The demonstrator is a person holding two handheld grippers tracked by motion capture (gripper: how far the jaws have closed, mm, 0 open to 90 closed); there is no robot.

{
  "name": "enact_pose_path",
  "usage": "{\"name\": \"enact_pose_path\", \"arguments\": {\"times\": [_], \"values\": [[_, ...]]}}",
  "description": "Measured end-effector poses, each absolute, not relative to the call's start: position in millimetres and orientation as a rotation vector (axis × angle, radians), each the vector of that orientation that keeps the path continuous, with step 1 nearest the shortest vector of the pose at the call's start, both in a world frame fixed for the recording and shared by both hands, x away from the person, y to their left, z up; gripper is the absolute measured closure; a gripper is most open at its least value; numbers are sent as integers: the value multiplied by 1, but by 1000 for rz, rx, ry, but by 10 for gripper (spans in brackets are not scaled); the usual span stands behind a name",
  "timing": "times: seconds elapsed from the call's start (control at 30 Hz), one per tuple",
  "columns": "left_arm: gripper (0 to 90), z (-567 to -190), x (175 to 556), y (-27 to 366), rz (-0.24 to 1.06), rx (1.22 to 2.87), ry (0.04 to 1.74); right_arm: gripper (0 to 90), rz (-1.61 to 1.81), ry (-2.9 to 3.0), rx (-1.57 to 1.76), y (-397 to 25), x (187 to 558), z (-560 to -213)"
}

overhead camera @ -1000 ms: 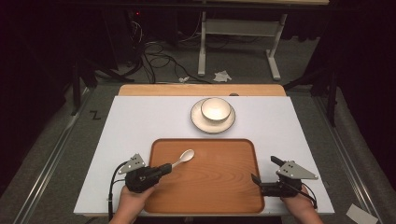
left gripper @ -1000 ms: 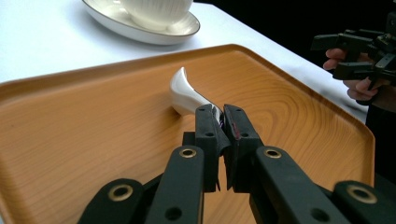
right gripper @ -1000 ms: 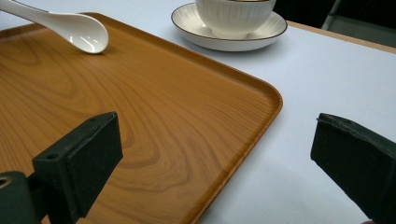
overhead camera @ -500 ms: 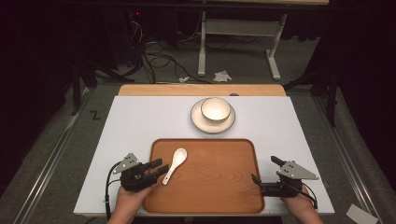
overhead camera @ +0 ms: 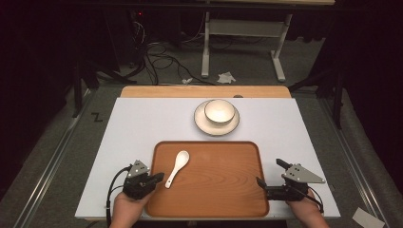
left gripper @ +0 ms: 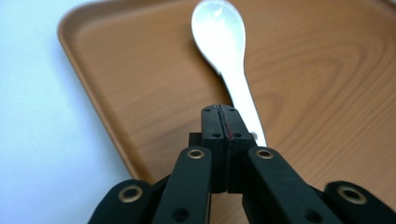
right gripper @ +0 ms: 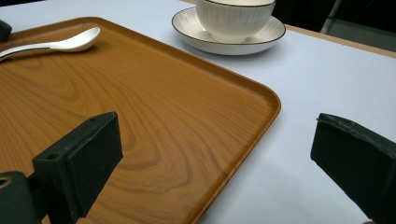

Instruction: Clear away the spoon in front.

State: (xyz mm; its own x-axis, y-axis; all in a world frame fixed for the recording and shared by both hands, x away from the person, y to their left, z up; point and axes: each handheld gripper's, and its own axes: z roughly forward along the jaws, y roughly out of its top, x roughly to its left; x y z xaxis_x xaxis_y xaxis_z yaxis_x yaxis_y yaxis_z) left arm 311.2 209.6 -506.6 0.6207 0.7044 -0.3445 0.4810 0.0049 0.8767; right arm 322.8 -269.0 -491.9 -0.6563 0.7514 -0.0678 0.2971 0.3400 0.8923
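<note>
- The white spoon [overhead camera: 177, 167] lay on the left part of the wooden tray [overhead camera: 223, 199], bowl end pointing away from the person and handle end pointing back toward the tray's near left edge.
- In the left gripper view the spoon [left gripper: 226, 56] ran from its bowl at the top of the picture down to the gripper's tips, where the handle end passed just to the right of the black jaws.
- The left gripper [overhead camera: 158, 177] sat at the tray's left edge, its tips just beside the spoon's handle end; the high view was too small to tell whether they touched.
- Its jaws were pressed together, with only a thin seam between them, and nothing was caught between them [left gripper: 219, 122]; the spoon lay free on the tray.
- The right gripper [overhead camera: 259, 182] rested at the tray's right edge, held by the person's right hand [overhead camera: 304, 204], well apart from the spoon.
- Its jaws stood wide apart and held nothing [right gripper: 215, 154]; one was over the tray's wood, the other over the white table [right gripper: 289, 98].
- Beyond the tray's far edge, a white bowl [overhead camera: 219, 111] sat on a saucer [overhead camera: 204, 124] on the white table [overhead camera: 138, 128], apart from the tray.
- The right gripper view showed the bowl [right gripper: 235, 17] and saucer [right gripper: 196, 28] at the top, with the spoon [right gripper: 56, 43] far across the tray [right gripper: 154, 107].
</note>
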Motion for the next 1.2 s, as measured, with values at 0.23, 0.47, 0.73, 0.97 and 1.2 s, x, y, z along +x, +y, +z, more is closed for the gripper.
{"name": "enact_pose_path", "arguments": {"times": [0.23, 0.47, 0.73, 0.97, 1.2], "values": [[900, -505, 308, 212, 292, 1671, 1056, 33, 1276, 2132, 920, -269, 322, -491], [900, -514, 306, 200, 303, 1952, 1154, 33, 1280, 2126, 919, -269, 321, -490], [900, -514, 305, 184, 314, 2074, 1117, 33, 1281, 2127, 915, -270, 321, -490], [900, -514, 303, 171, 284, 2111, 1065, 33, 1280, 2129, 914, -270, 321, -491], [900, -514, 303, 164, 266, 2124, 1037, 33, 1279, 2129, 911, -270, 320, -491]]}}
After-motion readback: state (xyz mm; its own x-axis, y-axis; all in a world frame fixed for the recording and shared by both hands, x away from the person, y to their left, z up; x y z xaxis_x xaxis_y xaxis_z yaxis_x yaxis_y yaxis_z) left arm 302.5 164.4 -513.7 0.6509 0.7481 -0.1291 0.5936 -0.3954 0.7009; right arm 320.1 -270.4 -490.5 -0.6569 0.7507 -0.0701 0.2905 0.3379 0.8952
